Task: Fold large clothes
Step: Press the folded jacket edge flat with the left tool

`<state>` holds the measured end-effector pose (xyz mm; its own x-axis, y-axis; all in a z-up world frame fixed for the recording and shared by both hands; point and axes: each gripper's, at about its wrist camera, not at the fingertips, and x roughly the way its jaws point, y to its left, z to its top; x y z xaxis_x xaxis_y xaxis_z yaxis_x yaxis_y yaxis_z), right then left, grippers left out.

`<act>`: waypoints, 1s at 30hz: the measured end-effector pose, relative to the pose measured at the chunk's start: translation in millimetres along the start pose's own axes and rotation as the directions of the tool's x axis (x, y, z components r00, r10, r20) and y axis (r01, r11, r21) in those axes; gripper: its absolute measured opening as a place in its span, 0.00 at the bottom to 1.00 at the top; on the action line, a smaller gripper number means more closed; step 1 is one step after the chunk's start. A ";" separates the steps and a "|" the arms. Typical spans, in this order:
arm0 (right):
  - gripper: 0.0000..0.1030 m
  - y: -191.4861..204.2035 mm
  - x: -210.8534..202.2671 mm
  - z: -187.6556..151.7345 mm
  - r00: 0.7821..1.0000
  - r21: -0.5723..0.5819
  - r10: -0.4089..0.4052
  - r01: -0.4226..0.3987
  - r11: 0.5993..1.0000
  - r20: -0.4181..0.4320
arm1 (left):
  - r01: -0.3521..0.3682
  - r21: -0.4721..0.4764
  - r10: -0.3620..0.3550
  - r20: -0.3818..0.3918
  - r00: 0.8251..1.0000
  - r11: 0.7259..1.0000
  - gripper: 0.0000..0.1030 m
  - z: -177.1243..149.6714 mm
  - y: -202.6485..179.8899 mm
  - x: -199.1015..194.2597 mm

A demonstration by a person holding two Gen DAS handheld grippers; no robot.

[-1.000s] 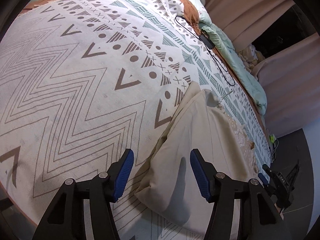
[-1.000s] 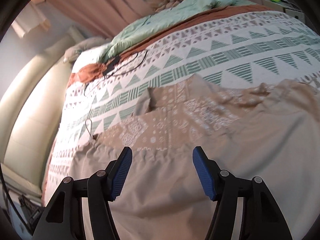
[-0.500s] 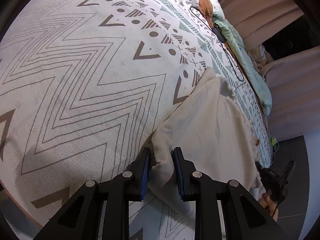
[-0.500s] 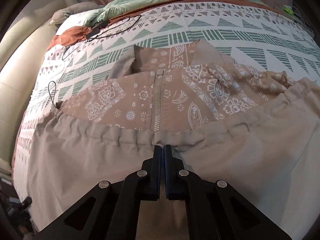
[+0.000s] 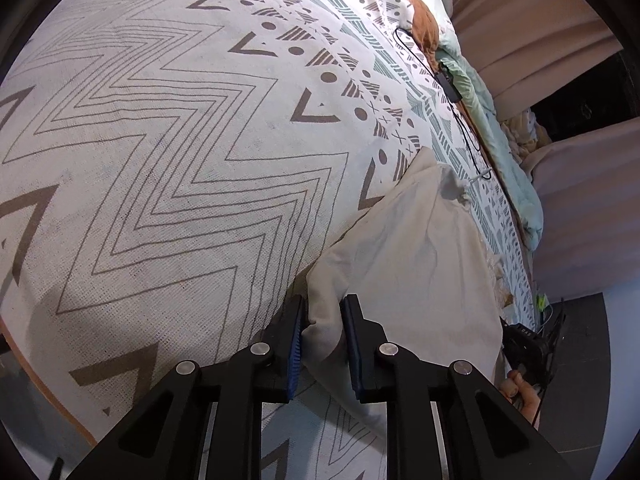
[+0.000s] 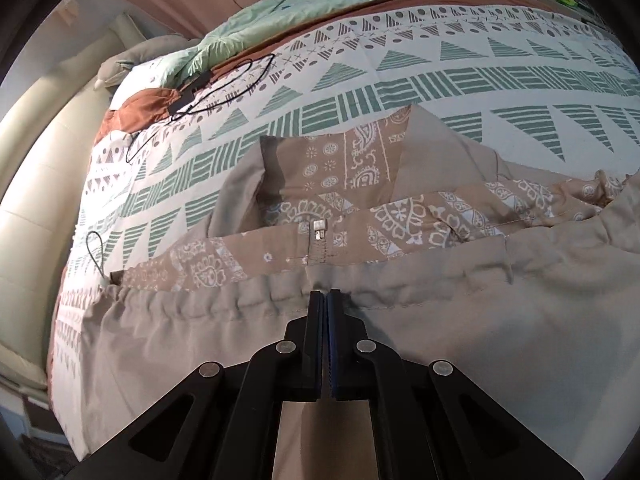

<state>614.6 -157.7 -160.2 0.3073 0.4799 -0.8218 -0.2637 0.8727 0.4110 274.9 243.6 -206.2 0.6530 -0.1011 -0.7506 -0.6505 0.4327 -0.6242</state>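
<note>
**Helper:** Where's the garment, and what have you got hold of?

**Me:** The beige garment (image 6: 460, 340) lies on the patterned bedspread (image 5: 168, 152) and fills the lower half of my right view. In the left view it runs from the bottom centre up toward the right. My left gripper (image 5: 322, 316) is pinched on a thick bunch of its edge at the bottom centre; the pads sit a little apart because cloth fills the gap. My right gripper (image 6: 325, 300) is pressed nearly together on the gathered hem (image 6: 248, 292), just below the zipper pull (image 6: 319, 229).

**Helper:** What could spoil the fold?

**Me:** I judge the right grip is thin. It may hold only the top layer, so the printed lining (image 6: 360, 184) could stay behind and the layers would shear. On the left, the bunch is bulky and could slide out of the pads if I pull hard, dropping that corner onto the bedspread.

**Helper:** Anything nearby to catch on?

**Me:** A black cable (image 6: 224, 88) loops at the upper left of the right view, well apart from the garment's body. A thin cord loop (image 6: 98, 252) lies at the garment's left edge and could drag along. If my two hands lift unevenly, the fold line will skew.
</note>
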 end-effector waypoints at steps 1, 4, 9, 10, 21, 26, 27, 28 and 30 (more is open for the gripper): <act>0.02 -1.5 0.8 1.6 1.000 0.000 0.007 -0.007 1.000 0.002 | 0.010 -0.013 -0.010 0.002 1.000 1.000 0.20 0.2 0.7 -0.3; 0.02 -8.0 -0.6 10.1 0.999 0.023 0.048 -0.049 0.999 0.019 | 0.038 -0.049 -0.038 0.003 0.999 0.998 0.25 0.6 2.5 -3.4; 0.06 -23.6 -15.8 14.2 0.985 0.117 0.172 -0.174 0.978 0.020 | 0.114 -0.078 -0.115 0.001 0.993 0.990 0.58 -7.6 1.6 -16.7; 0.13 -25.0 -22.6 13.5 0.985 0.118 0.171 -0.173 0.978 0.025 | 0.124 -0.073 -0.124 0.004 0.992 0.990 0.58 -9.3 0.7 -20.0; 0.49 -31.7 -86.7 -25.9 0.984 0.061 0.168 -0.171 0.983 0.055 | 0.161 -0.103 -0.167 -0.053 0.984 0.981 0.58 -24.6 -1.6 -9.8; 0.49 -43.9 -106.1 -51.3 0.981 0.096 0.185 -0.190 0.977 0.062 | 0.156 -0.117 -0.165 -0.076 0.983 0.981 0.58 -24.1 0.6 2.3; 0.49 -44.5 -110.0 -56.4 0.981 0.093 0.185 -0.190 0.977 0.063 | 0.153 -0.113 -0.162 -0.078 0.984 0.982 0.58 -23.3 -0.3 3.9; 0.49 -44.8 -113.7 -61.9 0.981 0.087 0.183 -0.189 0.978 0.063 | 0.147 -0.113 -0.157 -0.081 0.984 0.983 0.58 -22.7 -0.8 5.5; 0.49 -45.8 -121.5 -74.3 0.980 0.080 0.186 -0.191 0.978 0.065 | 0.140 -0.113 -0.150 -0.081 0.985 0.984 0.58 -21.0 -2.0 8.8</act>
<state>521.4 -262.6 -108.5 0.3113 0.6388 -0.7036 -0.2436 0.7693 0.5906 273.8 223.0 -216.1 0.7097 -0.2368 -0.6635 -0.5921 0.3100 -0.7439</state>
